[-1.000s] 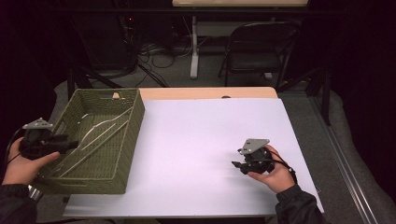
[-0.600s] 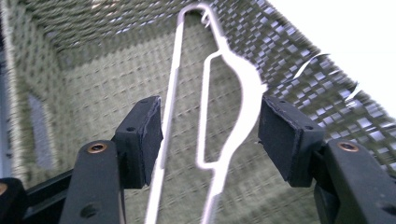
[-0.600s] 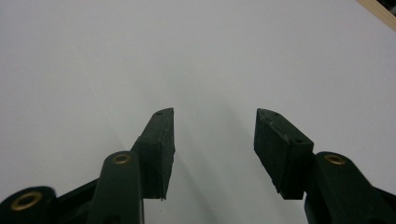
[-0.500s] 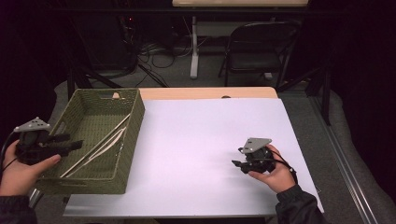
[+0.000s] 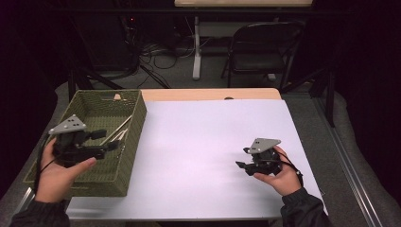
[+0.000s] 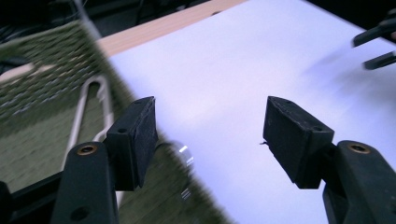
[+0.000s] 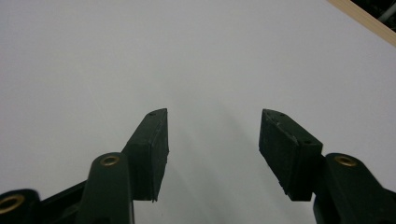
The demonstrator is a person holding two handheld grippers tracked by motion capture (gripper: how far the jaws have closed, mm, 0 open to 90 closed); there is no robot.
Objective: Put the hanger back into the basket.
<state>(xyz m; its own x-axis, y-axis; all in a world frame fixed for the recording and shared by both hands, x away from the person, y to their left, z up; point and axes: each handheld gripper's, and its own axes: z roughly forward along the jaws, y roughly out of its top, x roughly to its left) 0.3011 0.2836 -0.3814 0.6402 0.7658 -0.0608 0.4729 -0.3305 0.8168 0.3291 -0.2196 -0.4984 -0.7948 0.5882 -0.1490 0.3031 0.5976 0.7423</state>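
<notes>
Moved right over the basket (image 5: 99,137) rim is the left tool (image 5: 106,141); both tools were just opened, nothing between; right tool (image 5: 242,158) unmoved.

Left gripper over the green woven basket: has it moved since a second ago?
Yes. The left gripper has shifted right, from the green woven basket's left rim to over its inside, jaws just opening, empty.
</notes>
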